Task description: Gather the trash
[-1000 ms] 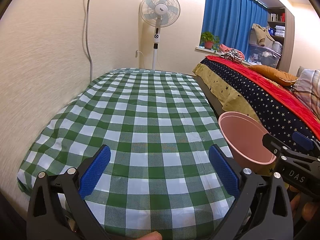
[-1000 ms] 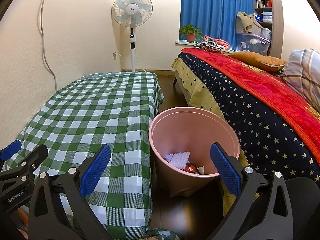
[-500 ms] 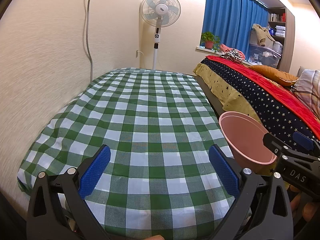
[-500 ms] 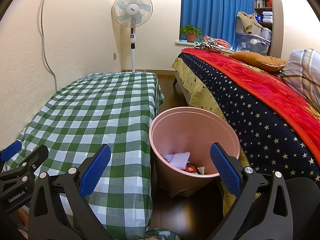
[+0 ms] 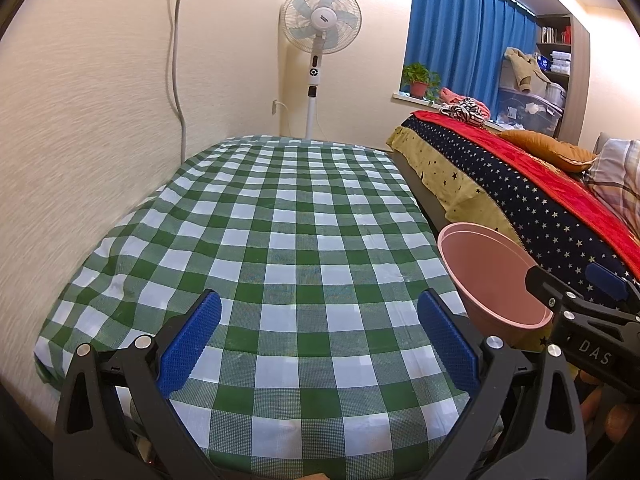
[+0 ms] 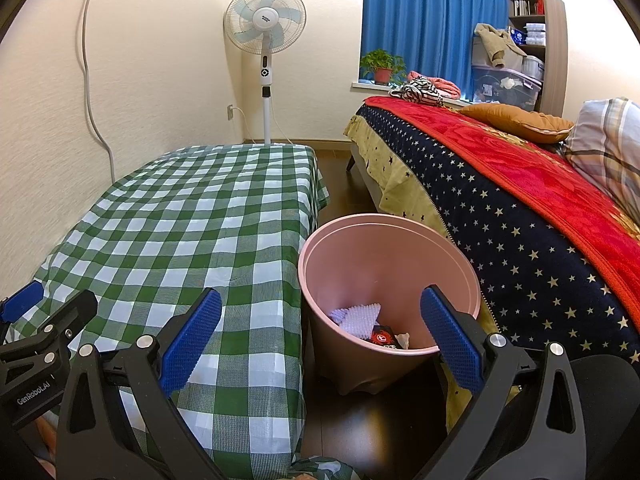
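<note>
A pink trash bin stands on the floor between the checked table and the bed; it also shows in the left wrist view. Inside it lie a white textured piece, a dark red-marked wrapper and a small pale scrap. My left gripper is open and empty over the near end of the green-and-white checked tablecloth. My right gripper is open and empty, just in front of the bin's near left rim. No trash shows on the cloth.
A bed with a starred navy and red cover runs along the right. A standing fan is at the far wall. A cable hangs down the left wall. Dark floor lies below the bin.
</note>
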The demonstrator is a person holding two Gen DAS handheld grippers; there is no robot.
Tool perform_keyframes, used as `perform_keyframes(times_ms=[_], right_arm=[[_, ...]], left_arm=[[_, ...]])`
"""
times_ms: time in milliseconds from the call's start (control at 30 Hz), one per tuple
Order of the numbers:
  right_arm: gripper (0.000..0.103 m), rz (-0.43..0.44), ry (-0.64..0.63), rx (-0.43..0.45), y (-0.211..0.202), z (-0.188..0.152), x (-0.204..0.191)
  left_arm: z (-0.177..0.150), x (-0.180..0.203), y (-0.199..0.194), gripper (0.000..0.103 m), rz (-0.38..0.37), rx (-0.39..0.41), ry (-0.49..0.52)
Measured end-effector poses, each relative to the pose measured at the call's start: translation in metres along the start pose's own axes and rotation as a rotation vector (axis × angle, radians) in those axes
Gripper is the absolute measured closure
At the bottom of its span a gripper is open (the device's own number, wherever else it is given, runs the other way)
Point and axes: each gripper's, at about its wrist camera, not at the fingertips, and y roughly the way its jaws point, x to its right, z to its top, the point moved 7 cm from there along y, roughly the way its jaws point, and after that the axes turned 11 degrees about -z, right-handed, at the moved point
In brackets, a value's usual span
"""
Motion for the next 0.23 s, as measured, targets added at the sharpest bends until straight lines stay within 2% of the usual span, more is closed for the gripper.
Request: perform_keyframes(times_ms=[233], right_arm=[[0.005,0.000,-0.001,0.000,0.0000,-0.0001,0.0001]], left_arm=[[0.0000,0.0005,0.0025,0.008,0.010,-0.005,-0.002]])
